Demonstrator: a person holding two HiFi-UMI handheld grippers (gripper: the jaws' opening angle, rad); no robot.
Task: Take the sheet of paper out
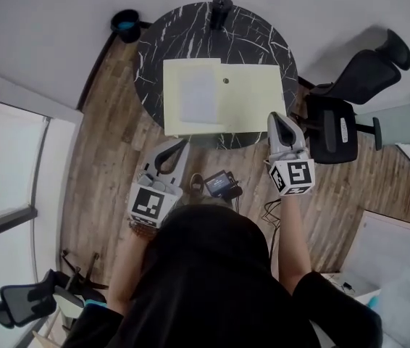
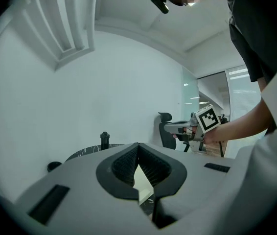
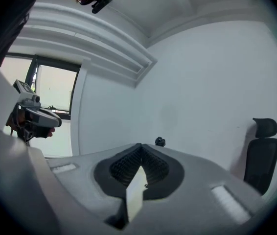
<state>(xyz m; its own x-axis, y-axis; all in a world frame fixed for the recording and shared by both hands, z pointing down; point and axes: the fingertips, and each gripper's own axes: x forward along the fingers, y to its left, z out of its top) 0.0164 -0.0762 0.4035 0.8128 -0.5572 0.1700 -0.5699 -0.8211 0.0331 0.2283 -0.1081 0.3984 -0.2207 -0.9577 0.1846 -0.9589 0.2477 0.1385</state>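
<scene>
From the head view, the round black marble table (image 1: 259, 38) sat at the upper middle. An open pale yellow folder (image 1: 252, 96) lay on it, and the sheet of paper (image 1: 199, 96) lay flat on the folder's left half, touched by neither tool. A dark upright object (image 1: 222, 9) stood at the table's far rim and a black bin (image 1: 125, 24) on the floor at its upper left. An office chair (image 1: 350, 100) stood close at the right and a second chair (image 1: 24, 303) at the lower left. The left gripper (image 1: 178, 146) hung just short of the table's near edge. The right gripper (image 1: 277, 119) reached over the folder's lower right corner. The person's dark top filled the bottom of the frame.

The left gripper view showed its jaws closed tip to tip with nothing between them. Only a pale wedge of folder showed through the gap behind the tips. The right gripper's marker cube (image 2: 207, 118) showed at middle right, before the chair.

In the right gripper view the jaws were likewise closed and empty, with the same pale sliver below. A window (image 3: 50, 97) showed at the left. The table top was hidden behind the gripper's grey body in both gripper views.
</scene>
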